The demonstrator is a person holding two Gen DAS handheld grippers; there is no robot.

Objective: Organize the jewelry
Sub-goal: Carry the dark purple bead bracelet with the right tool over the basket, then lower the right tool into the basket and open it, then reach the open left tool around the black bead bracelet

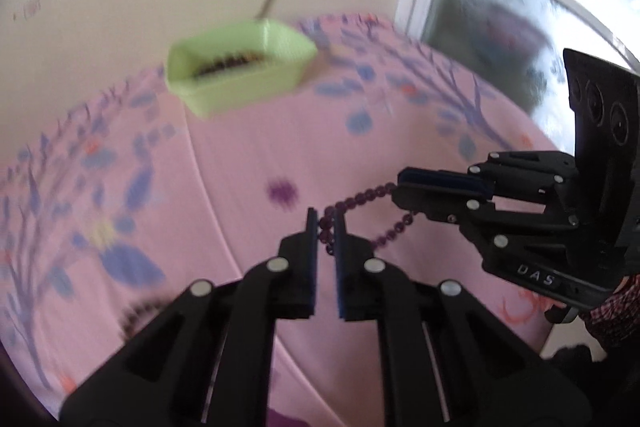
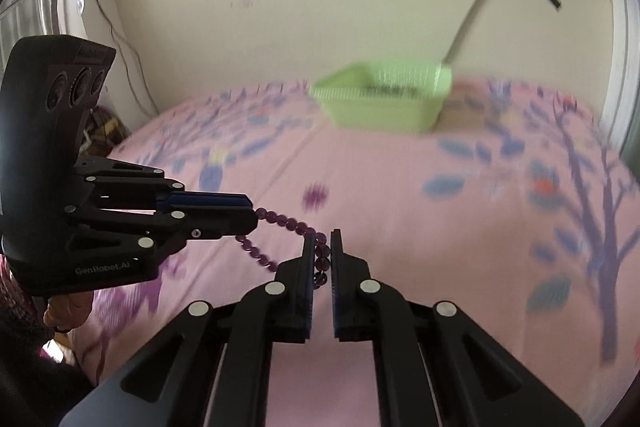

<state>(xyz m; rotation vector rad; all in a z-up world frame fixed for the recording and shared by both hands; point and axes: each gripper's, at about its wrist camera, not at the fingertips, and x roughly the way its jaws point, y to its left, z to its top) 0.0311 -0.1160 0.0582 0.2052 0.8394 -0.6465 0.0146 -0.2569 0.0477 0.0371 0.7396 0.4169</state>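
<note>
Jaws of both our left gripper (image 1: 326, 223) and right gripper (image 2: 322, 251) pinch the bead strand (image 1: 362, 197) mid-frame above the bed (image 1: 240, 167); the tray (image 1: 240, 67), upper centre, already holds beads, so this strand remains.

That light green plastic basket (image 1: 240, 67) on the pink floral bedsheet (image 1: 240, 167) is smeared with blur, so the dark stuff inside it (image 1: 232, 62) is anyone's guess. Bedsheet print near the basket is mush too. Beyond the basket, the frosted window (image 1: 520, 7) shows only vague shapes.
</note>
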